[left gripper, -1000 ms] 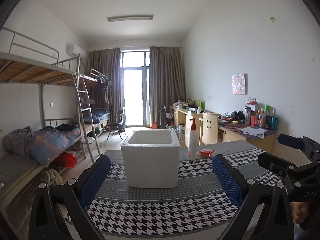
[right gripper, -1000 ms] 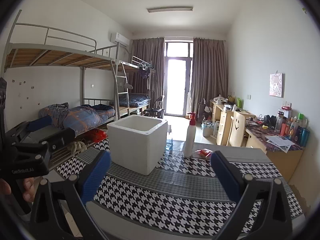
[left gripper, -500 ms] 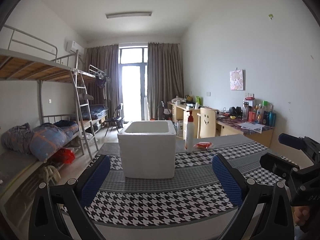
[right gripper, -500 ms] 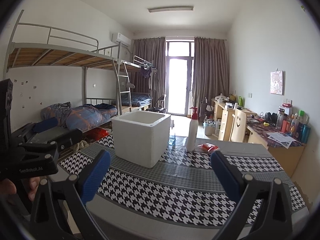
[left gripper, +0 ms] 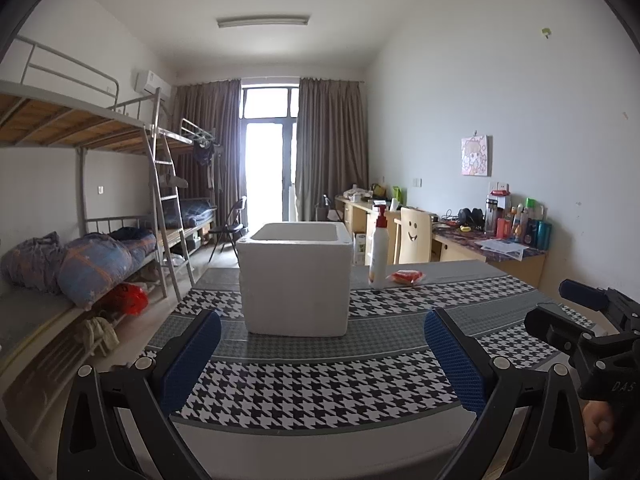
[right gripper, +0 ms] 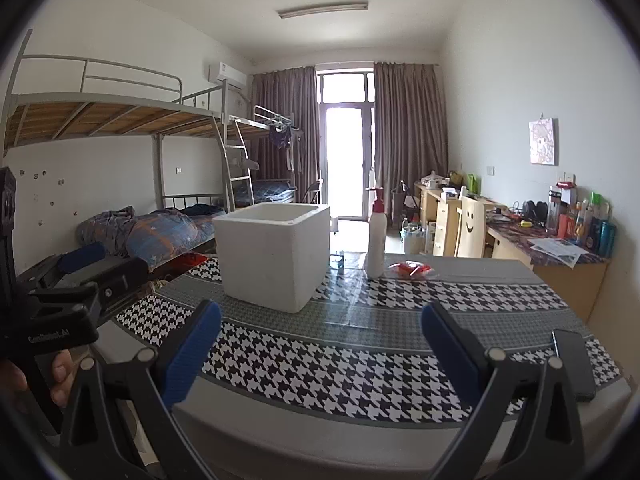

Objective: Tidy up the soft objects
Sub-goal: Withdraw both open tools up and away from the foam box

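Observation:
A white foam box (left gripper: 294, 278) stands open-topped on the houndstooth tablecloth (left gripper: 320, 384); it also shows in the right wrist view (right gripper: 272, 256). A small red soft packet (left gripper: 404, 277) lies to its right, beside a white pump bottle (left gripper: 378, 252); both show in the right wrist view, packet (right gripper: 412, 270) and bottle (right gripper: 376, 240). My left gripper (left gripper: 320, 360) is open and empty near the table's front edge. My right gripper (right gripper: 320, 356) is open and empty, also short of the box.
A black phone (right gripper: 572, 364) lies at the table's front right. Bunk beds (left gripper: 80, 240) with bedding stand to the left. Desks and a chair (left gripper: 416, 236) line the right wall behind the table.
Both grippers have pulled back and lowered slightly, so the box and bottle sit higher in the views. Both stay open and empty. The phone has come into the right wrist view.

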Tool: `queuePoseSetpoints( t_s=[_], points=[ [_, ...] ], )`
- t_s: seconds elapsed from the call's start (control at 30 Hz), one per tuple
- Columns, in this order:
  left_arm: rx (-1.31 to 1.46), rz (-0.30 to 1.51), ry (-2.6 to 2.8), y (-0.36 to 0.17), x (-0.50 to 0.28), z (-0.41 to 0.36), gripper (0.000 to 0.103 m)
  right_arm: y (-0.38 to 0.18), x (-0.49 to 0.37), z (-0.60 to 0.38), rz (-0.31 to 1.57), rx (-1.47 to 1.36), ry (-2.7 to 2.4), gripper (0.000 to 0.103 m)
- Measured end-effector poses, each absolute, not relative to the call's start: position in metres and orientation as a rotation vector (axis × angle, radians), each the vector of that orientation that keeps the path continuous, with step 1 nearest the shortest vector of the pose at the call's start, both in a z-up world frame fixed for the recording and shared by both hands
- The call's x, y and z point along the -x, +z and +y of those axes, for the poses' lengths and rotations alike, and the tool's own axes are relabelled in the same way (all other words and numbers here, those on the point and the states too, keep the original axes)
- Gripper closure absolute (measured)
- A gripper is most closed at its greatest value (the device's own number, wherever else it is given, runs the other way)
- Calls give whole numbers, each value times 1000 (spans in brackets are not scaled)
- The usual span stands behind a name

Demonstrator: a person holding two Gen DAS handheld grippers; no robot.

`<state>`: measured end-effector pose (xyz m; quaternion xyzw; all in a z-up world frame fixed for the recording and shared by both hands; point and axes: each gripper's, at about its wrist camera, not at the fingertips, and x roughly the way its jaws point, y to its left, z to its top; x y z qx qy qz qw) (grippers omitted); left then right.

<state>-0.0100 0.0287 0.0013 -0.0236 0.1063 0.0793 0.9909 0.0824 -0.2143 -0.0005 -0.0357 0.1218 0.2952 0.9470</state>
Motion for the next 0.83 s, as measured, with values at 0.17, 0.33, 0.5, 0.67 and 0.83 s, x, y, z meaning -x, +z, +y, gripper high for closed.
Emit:
queuePoseSetpoints(
  t_s=[0.17, 0.33, 0.5, 0.67, 0.83],
  points=[
    [39, 196, 174, -1, 15, 28, 1, -8, -82, -217, 248, 60, 588, 2],
    [52, 197, 169, -4, 18, 29, 1, -10, -79, -221, 239, 49, 576, 2],
    [49, 192, 166, -6, 23, 28, 1, -13, -75, -223, 241, 38, 591, 2],
    [46, 196, 169, -6, 25, 27, 1, -14, -69, -221, 233, 49, 598, 2],
    [41, 193, 166, -7, 28, 24, 1, -14, -67, -221, 233, 51, 598, 2]
  ],
)
